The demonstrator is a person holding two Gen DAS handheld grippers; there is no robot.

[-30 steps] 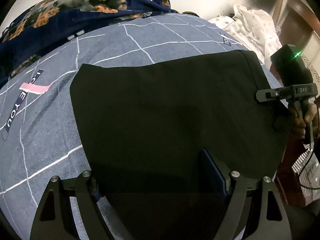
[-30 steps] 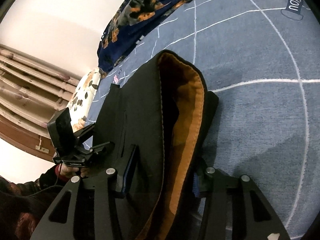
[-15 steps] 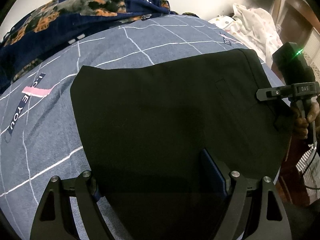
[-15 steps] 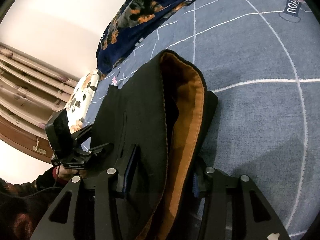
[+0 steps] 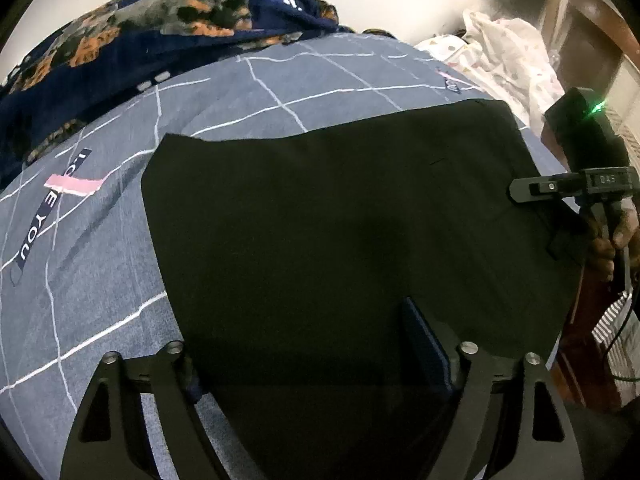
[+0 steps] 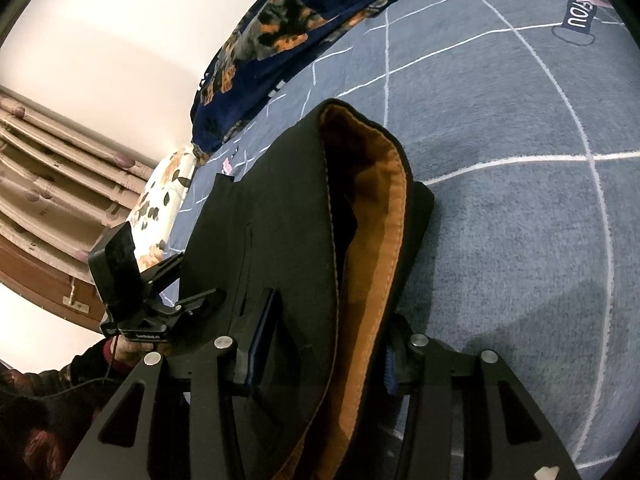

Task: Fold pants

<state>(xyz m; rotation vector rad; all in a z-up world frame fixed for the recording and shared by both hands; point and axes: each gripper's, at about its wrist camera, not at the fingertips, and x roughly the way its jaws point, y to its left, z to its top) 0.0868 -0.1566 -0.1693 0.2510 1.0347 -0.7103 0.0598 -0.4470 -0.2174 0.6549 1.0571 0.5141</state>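
Here, in the left wrist view, the black pants (image 5: 352, 232) lie spread flat over a grey-blue bedsheet (image 5: 92, 272) crossed by white lines, with a dark floral blanket (image 5: 132, 44) bunched along its far edge. The left gripper (image 5: 316, 364) straddles the near edge of the pants, its fingers (image 5: 424, 344) set wide with the cloth running between them; its jaws have just been closing a little, yet whether the pads press the fabric is hard to tell, since the dark cloth swallows the near edge. At the right rim the right gripper (image 5: 560, 216) sits at the side of the pants, held by a hand (image 5: 612, 244).

In the right wrist view, the waist end of the pants (image 6: 280, 240) lies doubled, its orange-brown lining (image 6: 372, 240) showing along the fold. The right gripper (image 6: 320, 352) is partly closed, pinching this stacked edge from both sides. To the left, the left gripper (image 6: 176, 300) reaches over the pants' edge, beside a floral pillow (image 6: 160, 196).
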